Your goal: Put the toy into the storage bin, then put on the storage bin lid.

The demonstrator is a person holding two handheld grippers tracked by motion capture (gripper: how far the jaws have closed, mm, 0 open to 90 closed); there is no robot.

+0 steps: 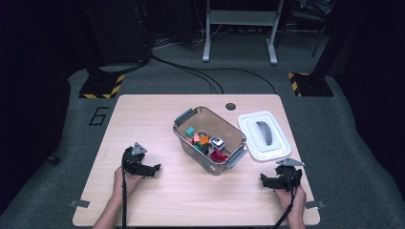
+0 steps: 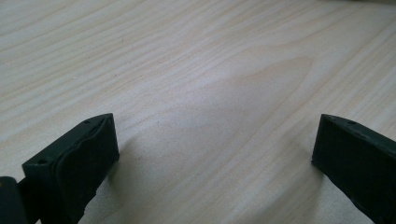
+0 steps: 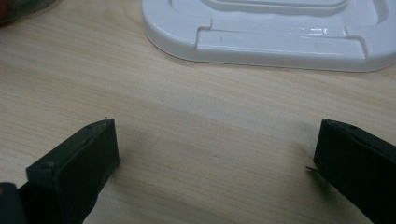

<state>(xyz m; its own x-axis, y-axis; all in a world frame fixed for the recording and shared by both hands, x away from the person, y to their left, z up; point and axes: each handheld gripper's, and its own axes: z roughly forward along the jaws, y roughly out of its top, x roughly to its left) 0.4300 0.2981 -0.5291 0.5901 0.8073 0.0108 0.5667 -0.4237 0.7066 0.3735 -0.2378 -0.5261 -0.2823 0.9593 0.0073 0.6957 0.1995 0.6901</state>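
High view: my two grippers rest on the pale wood tabletop (image 1: 157, 200) with the job's things between and beside them. Largest is the clear storage bin (image 1: 210, 139), sitting askew at the middle of the tabletop, its grey latches at two ends and a heap of small coloured toys (image 1: 209, 144) in the bottom. Its white lid (image 1: 264, 136), grey handle up, lies flat toward the right edge, just beside the bin and apart from it. My left gripper (image 1: 155, 168) lies near the left edge, jaws spread wide with nothing between them but bare wood, as the left gripper view confirms (image 2: 215, 140). My right gripper (image 1: 263, 180) sits near the right front corner, just short of the lid, jaws equally wide and empty; in the right gripper view the lid's near rim (image 3: 280, 46) lies close ahead.

The risks, as I judge them: the lid is slick and lies flat, so a pinch on its thin rim could slip, or push it toward the right edge and off the tabletop. The bin is light and set at an angle; a lid brought down out of line would catch on a latch, shove the bin, or tip it and spill the toys. My left gripper is well apart from the bin, too far to steady it.
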